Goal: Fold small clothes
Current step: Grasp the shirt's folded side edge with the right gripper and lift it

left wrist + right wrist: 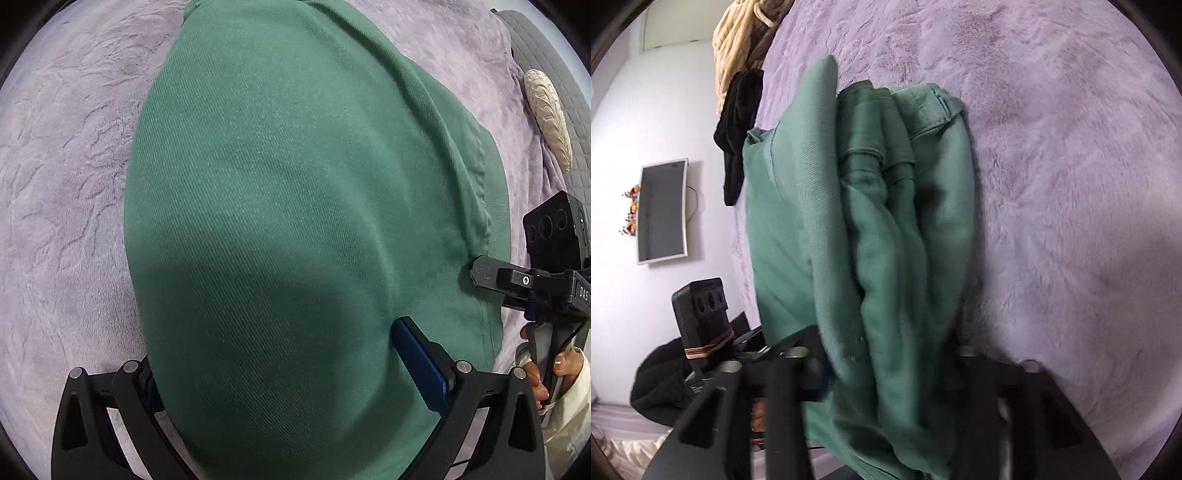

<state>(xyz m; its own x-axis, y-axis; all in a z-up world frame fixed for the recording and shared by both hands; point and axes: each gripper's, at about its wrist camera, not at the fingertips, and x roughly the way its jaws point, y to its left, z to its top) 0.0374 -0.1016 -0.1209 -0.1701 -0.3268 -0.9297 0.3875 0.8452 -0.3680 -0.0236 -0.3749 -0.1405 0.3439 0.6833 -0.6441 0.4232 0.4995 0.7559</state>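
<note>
1. The green garment (pixel 280 206) is lying folded on the fuzzy lilac blanket (pixel 66 192).
2. The left gripper (pixel 295 369) is clamped on its near edge.
3. The right gripper (pixel 886 373) is pinching the bunched layers.

A fuzzy lilac blanket (pixel 1052 166) covers the bed, with a cream braided cushion (pixel 548 118) beside a grey quilted cover (pixel 554 92) at one edge, beige (pixel 735 48) and black clothes (pixel 738 129) heaped at another, and a white-framed mirror (pixel 663 210) on the wall.
</note>
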